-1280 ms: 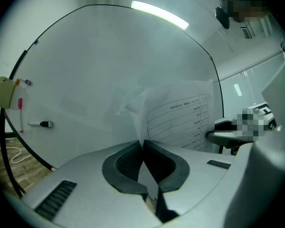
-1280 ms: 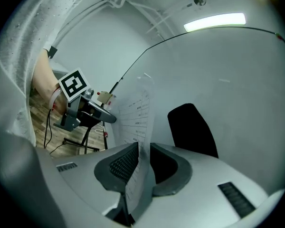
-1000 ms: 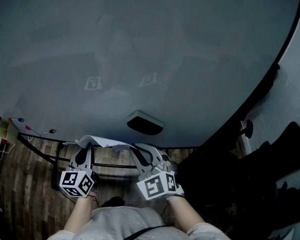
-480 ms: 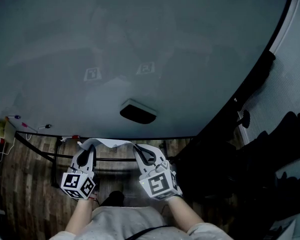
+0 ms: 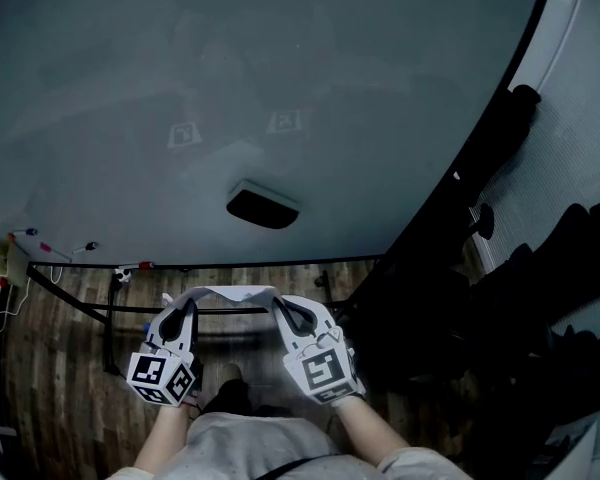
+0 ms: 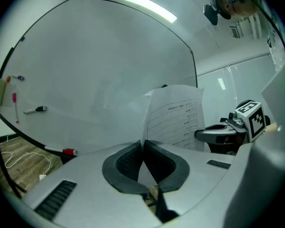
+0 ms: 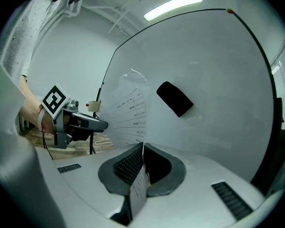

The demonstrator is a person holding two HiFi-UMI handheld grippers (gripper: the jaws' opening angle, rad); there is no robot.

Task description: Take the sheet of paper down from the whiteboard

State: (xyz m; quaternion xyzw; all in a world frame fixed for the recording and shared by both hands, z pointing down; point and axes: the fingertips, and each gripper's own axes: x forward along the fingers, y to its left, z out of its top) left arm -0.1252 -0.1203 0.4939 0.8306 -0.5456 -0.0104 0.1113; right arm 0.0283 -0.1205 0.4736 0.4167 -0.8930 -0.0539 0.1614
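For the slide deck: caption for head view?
Left gripper and right gripper pinch opposite ends of the paper sheet, held below the whiteboard and its black eraser.

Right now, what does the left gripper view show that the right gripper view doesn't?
Only the left gripper view clearly shows a red-capped marker and a black marker near the board's edge. Only the right gripper view shows the black eraser in full, stuck on the board. Both show the whiteboard, a ceiling light and the paper, pinched at one edge by the shut left tool and at the other by the shut right tool.
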